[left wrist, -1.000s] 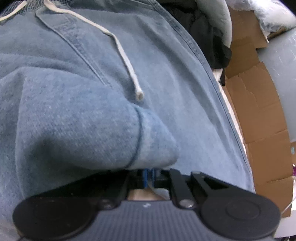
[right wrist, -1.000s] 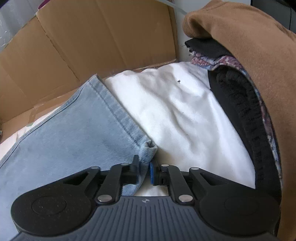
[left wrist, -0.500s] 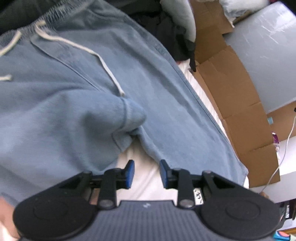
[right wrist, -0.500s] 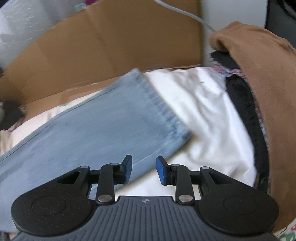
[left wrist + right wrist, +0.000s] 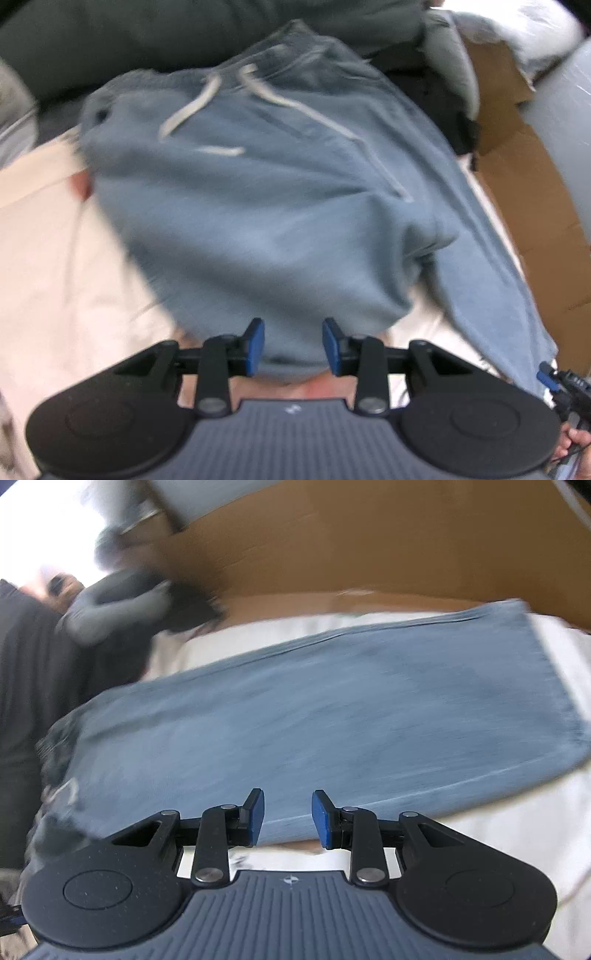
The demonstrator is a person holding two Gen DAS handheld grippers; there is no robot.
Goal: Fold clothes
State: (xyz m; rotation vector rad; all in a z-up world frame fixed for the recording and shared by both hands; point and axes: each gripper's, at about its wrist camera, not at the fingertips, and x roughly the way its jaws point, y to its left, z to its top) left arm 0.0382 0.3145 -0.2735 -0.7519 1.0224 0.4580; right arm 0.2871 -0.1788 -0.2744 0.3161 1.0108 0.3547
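Light blue denim pants point(image 5: 280, 221) with a white drawstring point(image 5: 192, 110) lie on a pale sheet, one leg folded over the other. In the left wrist view my left gripper point(image 5: 293, 347) is open just in front of the folded edge, with nothing between its blue pads. The right wrist view shows the long pant leg point(image 5: 332, 709) stretched flat across the white sheet, hem at the right. My right gripper point(image 5: 287, 818) is open at the leg's near edge, holding nothing. Both views are motion-blurred.
Brown cardboard point(image 5: 369, 542) stands behind the sheet and along the right side point(image 5: 535, 206). Dark clothes point(image 5: 184, 33) are piled beyond the waistband. A dark heap point(image 5: 122, 602) lies at the left in the right wrist view. Bare cream sheet point(image 5: 55, 258) spreads to the left.
Both grippers let go of the denim and opened, then drew back. The folded leg now lies on the other, and the right view has swung left along the leg.
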